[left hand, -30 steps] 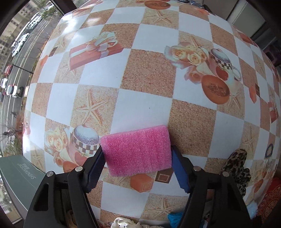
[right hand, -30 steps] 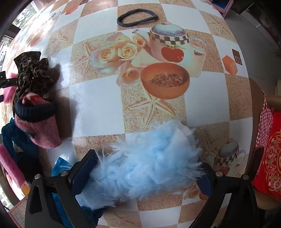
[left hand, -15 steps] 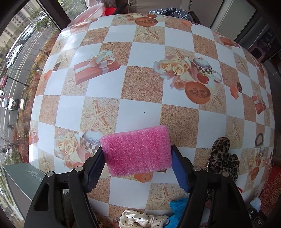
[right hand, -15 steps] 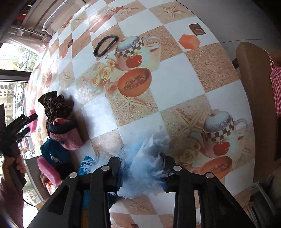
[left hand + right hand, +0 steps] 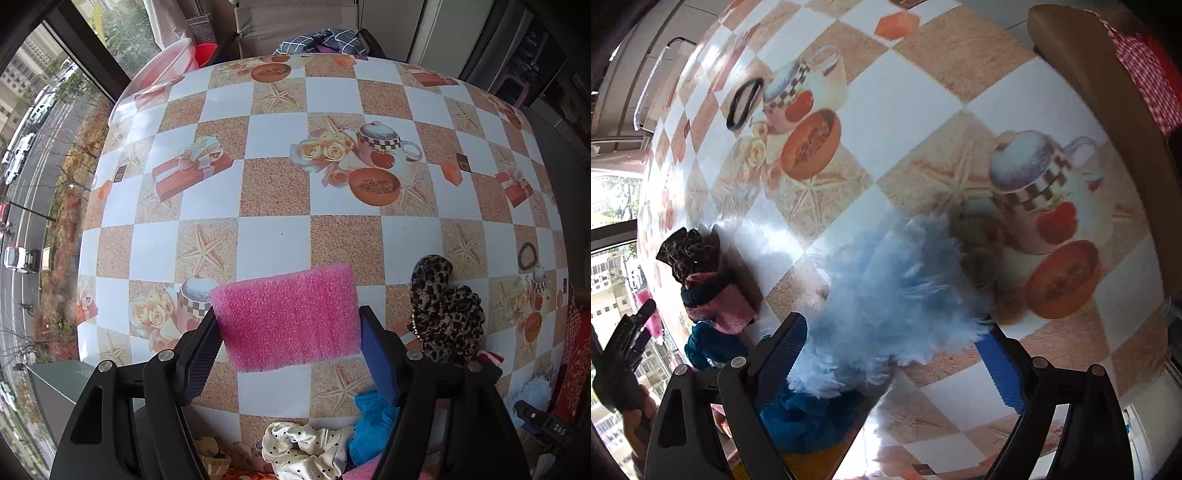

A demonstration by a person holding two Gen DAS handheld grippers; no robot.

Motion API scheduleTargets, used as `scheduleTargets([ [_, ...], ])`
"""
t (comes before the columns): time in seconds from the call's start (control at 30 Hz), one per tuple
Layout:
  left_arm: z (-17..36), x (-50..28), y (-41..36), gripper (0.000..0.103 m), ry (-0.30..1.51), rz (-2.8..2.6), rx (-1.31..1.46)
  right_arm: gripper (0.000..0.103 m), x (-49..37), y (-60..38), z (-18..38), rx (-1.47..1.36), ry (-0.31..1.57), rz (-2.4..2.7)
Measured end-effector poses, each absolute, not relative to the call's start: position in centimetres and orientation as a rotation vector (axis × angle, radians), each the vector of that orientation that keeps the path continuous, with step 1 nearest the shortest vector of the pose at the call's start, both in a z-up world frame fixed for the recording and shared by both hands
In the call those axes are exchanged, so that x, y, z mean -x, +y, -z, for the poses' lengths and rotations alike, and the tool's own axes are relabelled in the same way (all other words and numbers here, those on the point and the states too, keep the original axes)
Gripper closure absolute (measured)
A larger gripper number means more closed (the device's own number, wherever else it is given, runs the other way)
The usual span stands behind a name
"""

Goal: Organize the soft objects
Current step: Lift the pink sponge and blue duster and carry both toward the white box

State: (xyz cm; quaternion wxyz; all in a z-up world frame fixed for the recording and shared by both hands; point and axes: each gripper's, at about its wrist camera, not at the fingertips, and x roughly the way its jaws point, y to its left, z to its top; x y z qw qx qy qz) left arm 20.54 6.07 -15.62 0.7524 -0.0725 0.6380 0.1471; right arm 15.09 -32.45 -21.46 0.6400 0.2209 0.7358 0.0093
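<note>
A pink foam sponge [image 5: 288, 317] hangs above the checked tablecloth [image 5: 273, 240], and my left gripper [image 5: 288, 315] is shut on its two ends. In the right wrist view a light-blue fluffy thing [image 5: 897, 288] lies on the table between the fingers of my right gripper [image 5: 892, 325]. Those jaws are opening and stand wide, with the pads no longer squeezing the fluff. The left gripper [image 5: 631, 332] also shows at the right view's left edge, held by a hand.
A leopard-print scrunchie [image 5: 443, 306], a pink and navy knitted piece [image 5: 716, 302], teal cloth [image 5: 373, 421] and a white dotted scrunchie [image 5: 306, 454] crowd the table's near edge. A black hair band [image 5: 744, 103] lies farther out. A chair back [image 5: 1108, 92] stands beside the table.
The left gripper has risen with the pink sponge. The right gripper squeezed the blue fluff half a second ago, has now opened wide again, and has rolled and shifted.
</note>
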Motion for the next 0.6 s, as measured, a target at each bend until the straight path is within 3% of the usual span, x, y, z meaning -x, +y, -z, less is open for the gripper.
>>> scheduleTargets([
  [0.07, 15.0, -20.2, 5.7, 0.028, 1.379, -0.307, 0.135, 0.017, -15.7, -30.2, 21.2, -0.384, 1.647, -0.029],
  [0.13, 14.4, -20.0, 5.4, 0.028, 1.365, -0.291, 0.103, 0.042, -16.3, -27.6, 20.4, -0.185, 1.634, -0.086],
  [0.2, 13.8, -19.7, 4.5, 0.028, 1.35, -0.268, 0.069, 0.073, -16.3, -26.2, 19.9, -0.118, 1.63, -0.184],
  [0.6, 10.2, -18.5, -3.8, 0.028, 1.283, -0.073, -0.037, 0.075, -15.7, -32.6, 14.1, -0.345, 1.538, -0.209],
])
